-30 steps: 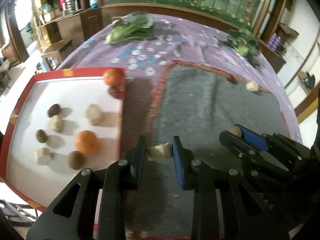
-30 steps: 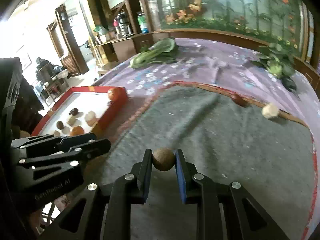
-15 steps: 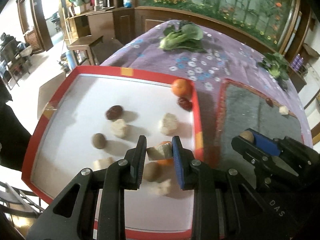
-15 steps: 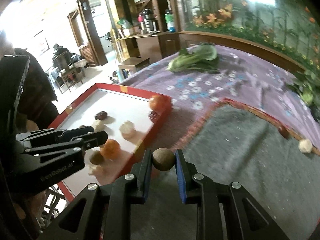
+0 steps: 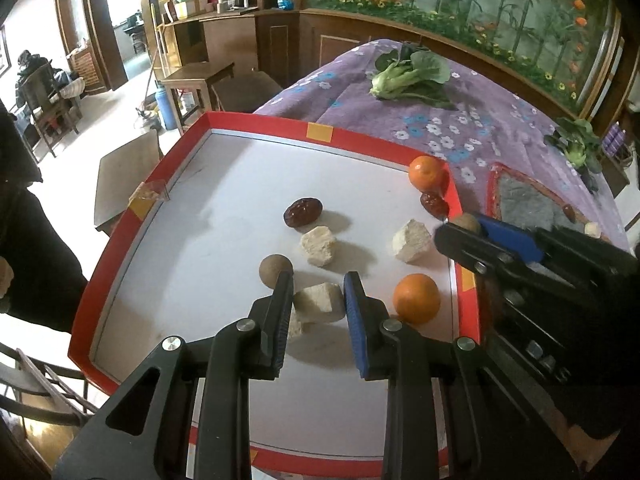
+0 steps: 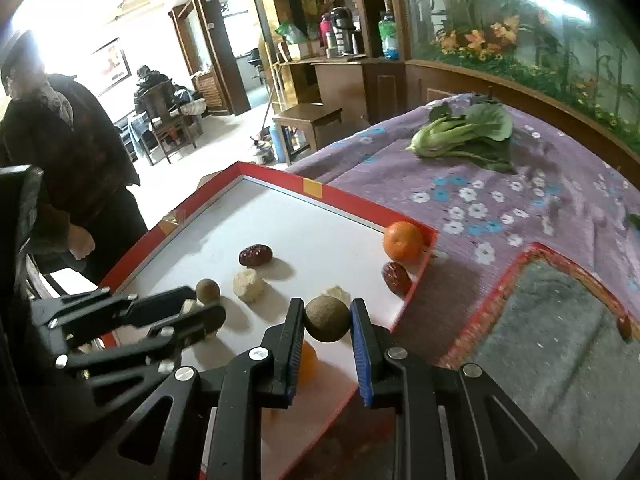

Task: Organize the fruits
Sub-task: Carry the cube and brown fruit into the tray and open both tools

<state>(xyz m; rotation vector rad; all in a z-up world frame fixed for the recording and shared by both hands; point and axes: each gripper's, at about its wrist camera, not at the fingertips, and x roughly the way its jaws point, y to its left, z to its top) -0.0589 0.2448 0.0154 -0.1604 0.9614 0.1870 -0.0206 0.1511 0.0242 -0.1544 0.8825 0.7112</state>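
A red-rimmed white tray (image 5: 260, 122) (image 6: 276, 176) holds two oranges (image 5: 416, 298) (image 6: 403, 241), red dates (image 5: 303, 212), pale chunks (image 5: 318, 245) and a brown ball (image 5: 274, 270). My left gripper (image 5: 319, 300) is shut on a pale chunk (image 5: 320, 304) above the tray's near middle. Over the tray's right edge my right gripper (image 6: 327, 320) is shut on a round brown fruit (image 6: 327, 319). In the left wrist view the right gripper (image 5: 464, 229) comes in from the right.
The tray sits at the left end of a purple flowered cloth (image 5: 452, 128). A grey mat with a red border (image 6: 560, 340) lies to its right with a date (image 6: 624, 326) on it. Bok choy (image 5: 404, 76) lies at the back. A person (image 6: 60, 152) stands beside the tray's left side.
Both grippers have carried their fruit left, from above the grey mat to above the tray. Their grip on the chunk and the brown fruit is unchanged.
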